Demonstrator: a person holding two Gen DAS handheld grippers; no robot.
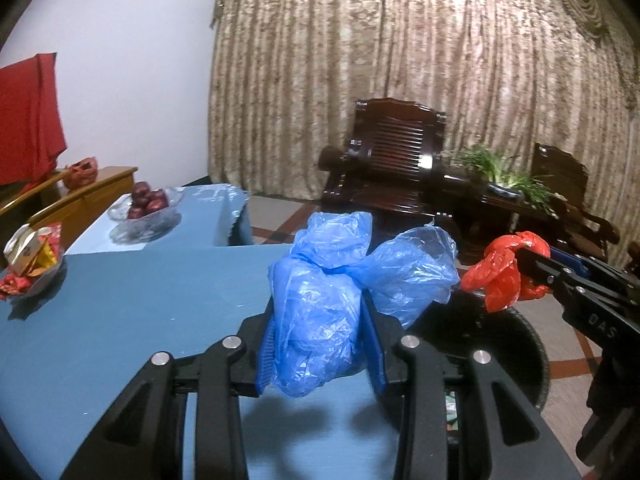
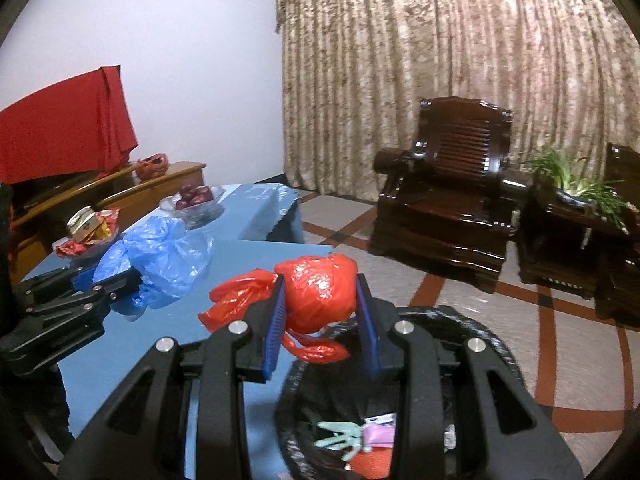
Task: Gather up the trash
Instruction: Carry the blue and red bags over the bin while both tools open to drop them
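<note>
Blue table (image 1: 120,312), bin (image 2: 480,332) at near right edge. Left gripper (image 1: 320,340) clamps blue bag (image 1: 320,312); right gripper (image 2: 320,320) clamps red bag (image 2: 320,288) — carry step. Next: position over bin, release.

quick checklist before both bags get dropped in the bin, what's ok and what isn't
1. Left gripper clamped on the blue bag: ok.
2. Right gripper clamped on the red bag: ok.
3. Red bag over the black-lined bin: ok, it hangs above the near rim.
4. Blue bag over the bin: not ok, in the left wrist view it is above the blue table, with the bin to its right.
5. Room left in the bin: cannot tell; trash lies inside, its depth is hidden.
6. Grippers apart from each other: ok.
</note>
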